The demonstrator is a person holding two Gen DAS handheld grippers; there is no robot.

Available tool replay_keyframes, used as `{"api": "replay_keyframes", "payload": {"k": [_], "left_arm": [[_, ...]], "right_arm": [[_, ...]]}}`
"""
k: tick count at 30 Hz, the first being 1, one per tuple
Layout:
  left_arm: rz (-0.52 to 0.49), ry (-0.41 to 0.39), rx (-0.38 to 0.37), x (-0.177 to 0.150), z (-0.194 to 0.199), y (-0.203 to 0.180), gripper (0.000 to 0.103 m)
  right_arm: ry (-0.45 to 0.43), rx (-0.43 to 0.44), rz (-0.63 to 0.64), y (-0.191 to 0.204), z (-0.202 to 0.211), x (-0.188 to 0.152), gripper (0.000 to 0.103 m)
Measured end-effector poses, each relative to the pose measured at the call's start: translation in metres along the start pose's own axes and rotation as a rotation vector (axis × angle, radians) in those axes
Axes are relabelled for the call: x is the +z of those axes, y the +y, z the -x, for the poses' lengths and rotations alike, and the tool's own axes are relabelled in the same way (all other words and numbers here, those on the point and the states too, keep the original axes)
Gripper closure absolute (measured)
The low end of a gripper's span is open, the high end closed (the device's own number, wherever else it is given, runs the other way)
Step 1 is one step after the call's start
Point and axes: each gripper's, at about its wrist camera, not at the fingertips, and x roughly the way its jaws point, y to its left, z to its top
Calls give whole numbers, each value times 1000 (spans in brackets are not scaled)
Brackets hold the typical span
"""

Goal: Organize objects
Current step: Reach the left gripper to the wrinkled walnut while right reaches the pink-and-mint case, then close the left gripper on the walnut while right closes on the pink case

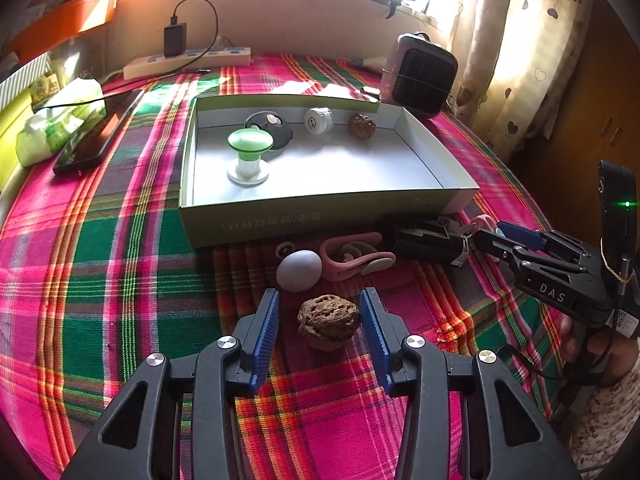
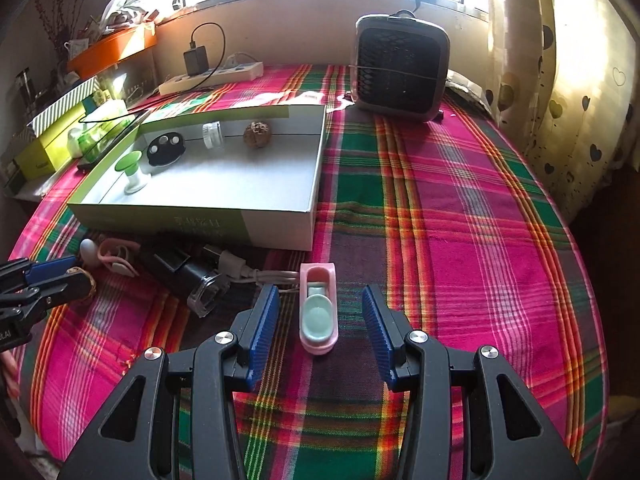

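Straddling the walnut (image 1: 329,322) before the box (image 1: 320,218), wide-open empty jaws risked rolling it; the right gripper (image 2: 320,320) likewise gaped around the clip (image 2: 319,312).

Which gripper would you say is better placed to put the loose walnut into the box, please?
Left. The left gripper is open with the walnut between its fingers, facing the box. The right gripper straddles the pink toy.
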Motion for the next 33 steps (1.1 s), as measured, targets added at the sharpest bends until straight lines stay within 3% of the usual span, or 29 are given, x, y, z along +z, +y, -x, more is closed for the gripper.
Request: {"api": "replay_keyframes", "payload": {"k": [17,27,33], "left_arm": [[18,-15,2,-2,0,4,69],[23,-23,15,-3,-1,5,73],[31,-27,20,-3,0,4,73]], "right_arm": [[9,-11,-13,-4,-3,0,58],[3,13,-2,-2,-1,-1,84],[3,25,1,-2,-2,0,84]]}}
